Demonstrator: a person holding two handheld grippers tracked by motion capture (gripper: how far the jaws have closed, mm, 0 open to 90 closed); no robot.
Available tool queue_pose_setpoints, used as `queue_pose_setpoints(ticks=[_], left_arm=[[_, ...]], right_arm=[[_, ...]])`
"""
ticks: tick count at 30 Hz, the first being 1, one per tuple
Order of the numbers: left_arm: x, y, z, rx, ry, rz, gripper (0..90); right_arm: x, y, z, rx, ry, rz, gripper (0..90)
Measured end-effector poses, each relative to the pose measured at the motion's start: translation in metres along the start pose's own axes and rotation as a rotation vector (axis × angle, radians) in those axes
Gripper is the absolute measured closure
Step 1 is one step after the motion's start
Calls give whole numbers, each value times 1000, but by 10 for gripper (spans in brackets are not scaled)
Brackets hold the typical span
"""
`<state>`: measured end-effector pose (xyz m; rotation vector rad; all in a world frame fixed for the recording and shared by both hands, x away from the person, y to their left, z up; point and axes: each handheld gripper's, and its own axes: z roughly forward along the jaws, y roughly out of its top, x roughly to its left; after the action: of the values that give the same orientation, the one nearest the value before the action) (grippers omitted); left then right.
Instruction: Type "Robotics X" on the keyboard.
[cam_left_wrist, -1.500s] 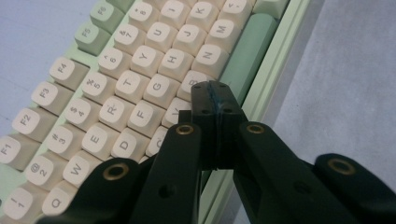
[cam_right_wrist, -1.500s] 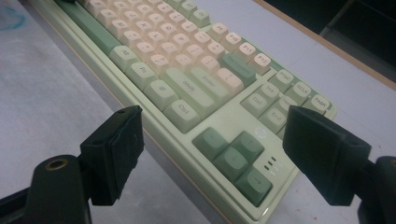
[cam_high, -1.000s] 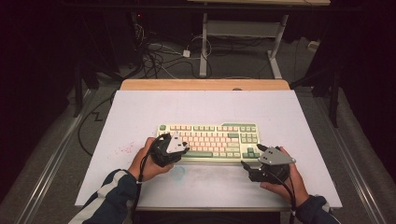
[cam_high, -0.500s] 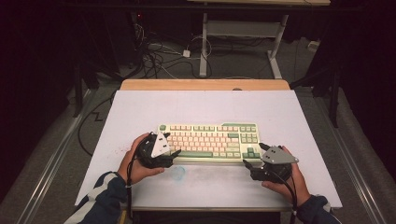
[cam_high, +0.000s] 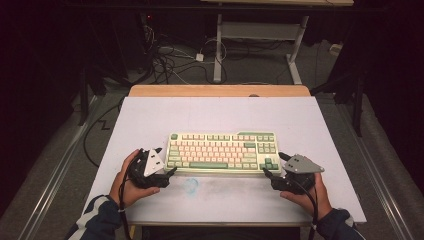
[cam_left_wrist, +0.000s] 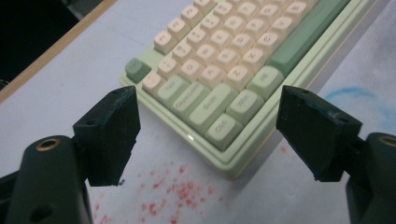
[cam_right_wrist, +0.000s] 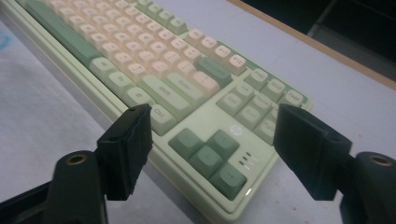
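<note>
A pale green keyboard (cam_high: 222, 151) with cream and green keys lies in the middle of the white table mat (cam_high: 225, 117). My left gripper (cam_high: 170, 172) sits at its front left corner, held in a hand. Its jaws have just been opening and stand wide, the corner (cam_left_wrist: 219, 140) lying ahead of them with neither pad touching it. My right gripper (cam_high: 274, 165) is at the front right corner. Its jaws have just been closing a little, and the arrow-key corner (cam_right_wrist: 219, 163) lies between them with gaps on both sides.
A blue smudge (cam_high: 190, 185) marks the mat in front of the keyboard, and red specks (cam_left_wrist: 182, 191) lie near its left corner. A wooden strip (cam_high: 220, 90) edges the table's far side. Cables (cam_high: 170, 62) and a white desk frame (cam_high: 260, 30) stand on the floor beyond.
My left gripper has slid left off the keyboard's left end to just outside its front corner, and its jaws have opened. The right hand has stayed put.
</note>
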<state>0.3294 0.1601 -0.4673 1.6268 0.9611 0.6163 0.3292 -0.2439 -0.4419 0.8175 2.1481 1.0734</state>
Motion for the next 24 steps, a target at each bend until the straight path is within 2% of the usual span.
queue_pose_setpoints(ticks=[2, 5, 6, 8, 12, 15, 24], left_arm=[[4, -3, -3, 14, 13, -3, 203], [8, -7, -6, 25, 27, -9, 203], [9, -8, -8, 29, 37, 1, 204], [11, -8, -9, 28, 41, -15, 204], [15, -10, -9, 34, 50, -26, 203], [14, -10, -8, 39, 47, -21, 204], [12, -13, -7, 56, 41, -18, 204]], right_arm=[[-3, 1, 1, 10, 23, 8, 382], [-7, 4, 4, 28, 38, 9, 549], [-8, 6, 6, 38, 46, 8, 615], [-10, 12, 10, 44, 76, 8, 721], [-8, 23, 20, 66, 107, -24, 860], [-6, 30, 31, 95, 113, -58, 900], [-7, 37, 54, 135, 157, -57, 900]])
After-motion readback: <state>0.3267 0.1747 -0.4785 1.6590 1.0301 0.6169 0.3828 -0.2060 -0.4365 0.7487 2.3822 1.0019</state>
